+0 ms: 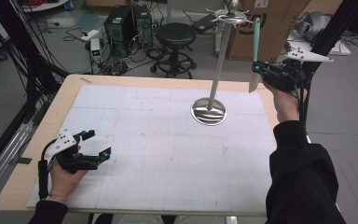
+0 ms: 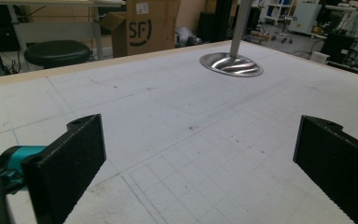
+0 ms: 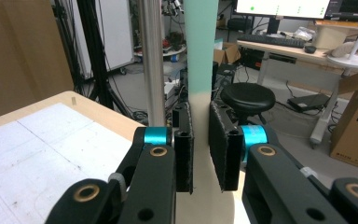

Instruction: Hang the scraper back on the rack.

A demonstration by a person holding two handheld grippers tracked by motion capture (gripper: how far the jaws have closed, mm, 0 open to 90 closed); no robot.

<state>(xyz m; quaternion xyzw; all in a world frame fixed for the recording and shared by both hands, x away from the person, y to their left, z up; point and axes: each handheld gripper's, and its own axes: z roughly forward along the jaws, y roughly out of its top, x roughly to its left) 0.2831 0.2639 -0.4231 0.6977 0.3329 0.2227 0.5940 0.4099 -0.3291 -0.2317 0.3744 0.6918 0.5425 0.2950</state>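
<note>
You've got the table (image 1: 37, 154) wide under you, its white grid mat (image 1: 158, 149) bare but for the steel stand (image 1: 216, 65), whose round base sits at about one o'clock from the mat's middle and whose pole rises to a ring of hooks at the top. Your right gripper (image 1: 257, 70), out at two o'clock past the table's right edge, is clamped on a spatula (image 1: 255, 46); in the right gripper view the pads pinch it where the pale blade meets the mint-green handle (image 3: 200, 42). Your left gripper (image 1: 95, 143) rests low at eight o'clock, jaws spread wide with nothing between them.

The risks, as I read them: the stand is tall on a small foot, so a nudge from the handle or your knuckles against the pole could rock or tip it. The grip sits on a narrow, smooth neck, so the spatula could pivot between the pads as you steer it. And the hooks are small; come in off-line and the handle end may miss and slip down.

The spatula stands close to upright, long axis vertical: handle toward twelve o'clock, blade toward six, just right of the pole.
</note>
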